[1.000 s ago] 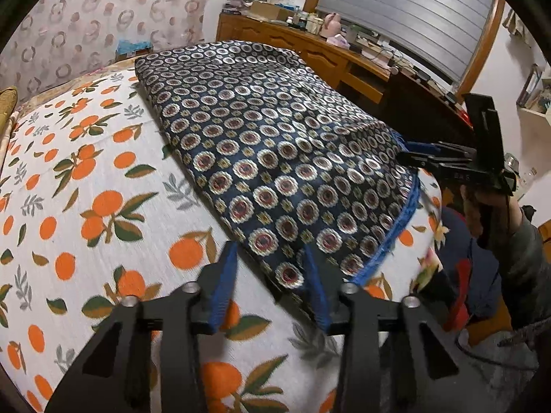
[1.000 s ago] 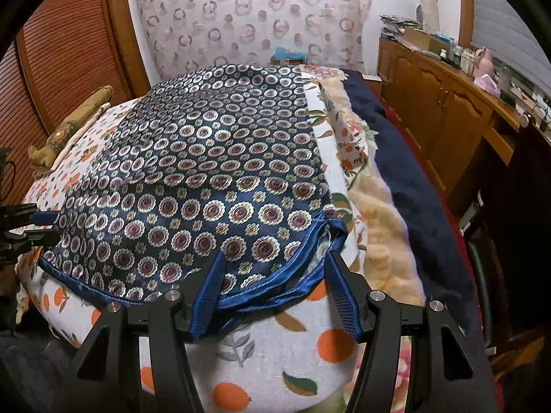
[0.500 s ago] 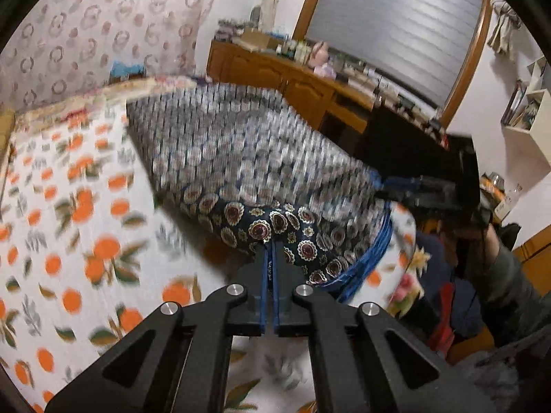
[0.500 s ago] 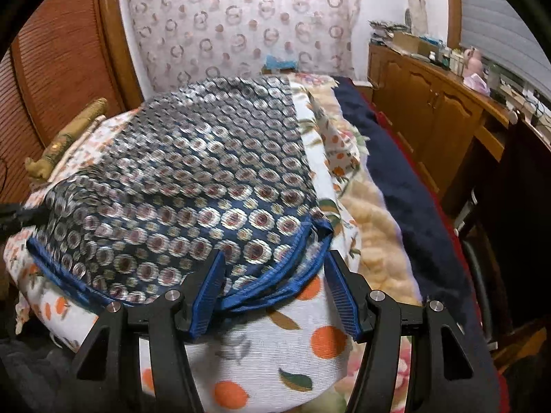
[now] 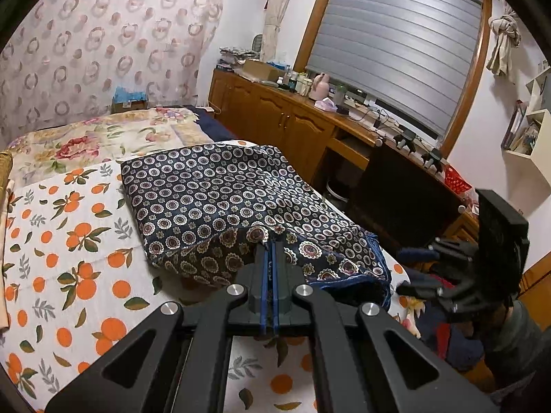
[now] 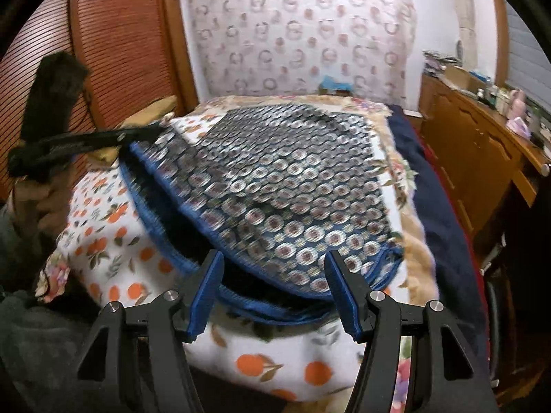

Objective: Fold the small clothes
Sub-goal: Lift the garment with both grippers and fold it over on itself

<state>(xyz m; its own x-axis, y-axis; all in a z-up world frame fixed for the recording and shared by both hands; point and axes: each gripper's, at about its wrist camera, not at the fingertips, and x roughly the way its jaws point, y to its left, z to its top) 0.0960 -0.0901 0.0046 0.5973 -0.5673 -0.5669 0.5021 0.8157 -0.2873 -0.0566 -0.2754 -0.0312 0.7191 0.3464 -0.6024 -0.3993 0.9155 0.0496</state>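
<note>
A dark blue cloth (image 5: 220,192) with round medallion print and a bright blue hem lies on the orange-print bed sheet (image 5: 69,241). My left gripper (image 5: 270,244) is shut on the cloth's near corner and holds it lifted off the bed, so the edge hangs open below. In the right wrist view the left gripper (image 6: 137,134) shows at the left, carrying that raised corner of the cloth (image 6: 292,186). My right gripper (image 6: 273,265) is open and empty, its jaws spread just before the cloth's near hem. It also shows at the right of the left wrist view (image 5: 409,270).
The bed's foot edge (image 6: 275,361) is right below my right gripper. A floral blanket (image 5: 86,137) and a navy blanket (image 6: 437,189) lie alongside the sheet. A wooden cabinet (image 5: 275,117) with clutter runs along the right of the bed. A wooden wardrobe (image 6: 113,34) stands on the left.
My left gripper closed on the cloth's corner and lifted it up and toward the far end. My right gripper stayed open and drew back slightly from the hem.
</note>
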